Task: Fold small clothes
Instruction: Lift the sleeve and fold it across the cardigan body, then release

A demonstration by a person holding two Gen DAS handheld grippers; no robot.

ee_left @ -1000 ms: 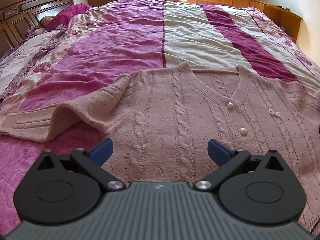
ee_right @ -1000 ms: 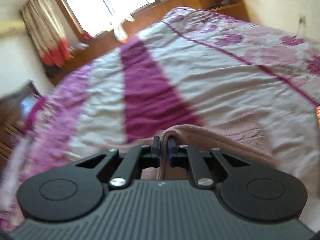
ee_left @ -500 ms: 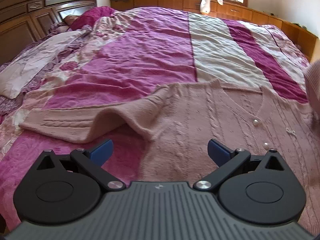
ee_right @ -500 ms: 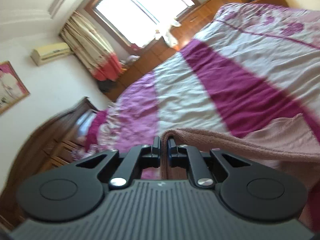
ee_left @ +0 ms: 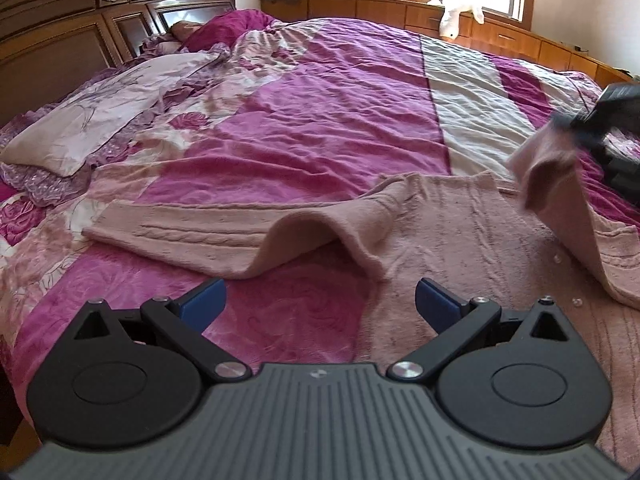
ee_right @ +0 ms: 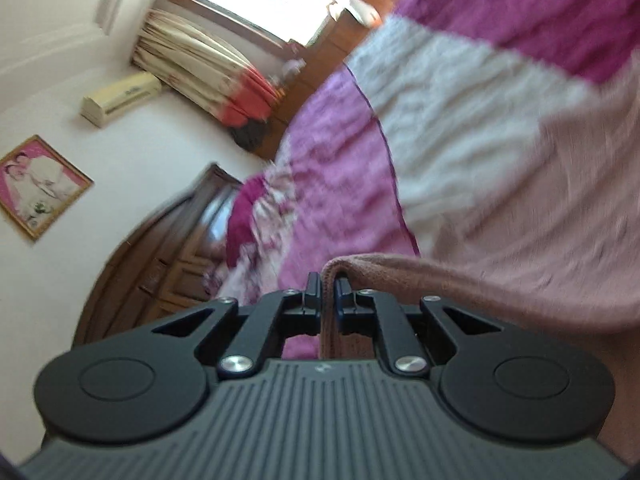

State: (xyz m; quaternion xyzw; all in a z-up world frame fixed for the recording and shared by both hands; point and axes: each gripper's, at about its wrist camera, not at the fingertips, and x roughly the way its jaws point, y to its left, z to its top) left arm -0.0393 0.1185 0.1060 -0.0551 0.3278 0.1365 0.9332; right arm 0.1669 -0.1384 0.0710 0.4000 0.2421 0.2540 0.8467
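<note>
Left wrist view showed the pink cable-knit cardigan [ee_left: 472, 240] lying face up on the bed [ee_left: 312, 120], its body at the 3 o'clock side and one sleeve [ee_left: 192, 236] stretched flat toward 9 o'clock, with a raised hump where it met the shoulder. Since a second earlier this camera had swung away from the buttoned front toward that sleeve, so the left tool [ee_left: 318, 304] now sat over the armpit area, its blue pads [ee_left: 204, 302] spread wide with nothing between them.

At 2 o'clock the right tool [ee_left: 600, 120] had come into the frame, carrying the other sleeve cuff [ee_left: 548, 160] up off the bed and across the cardigan's front; half a second before, only a sliver of pink cloth had shown at that edge. Right wrist view confirmed the hold: the right tool [ee_right: 329, 292] was pinched narrow on a fold of the knit [ee_right: 460, 280], and the blurred, tilted room suggested a fast sweep.

Judging from this, the first sleeve fold was mid-way, and the flat sleeve looked like the left tool's next target.
</note>
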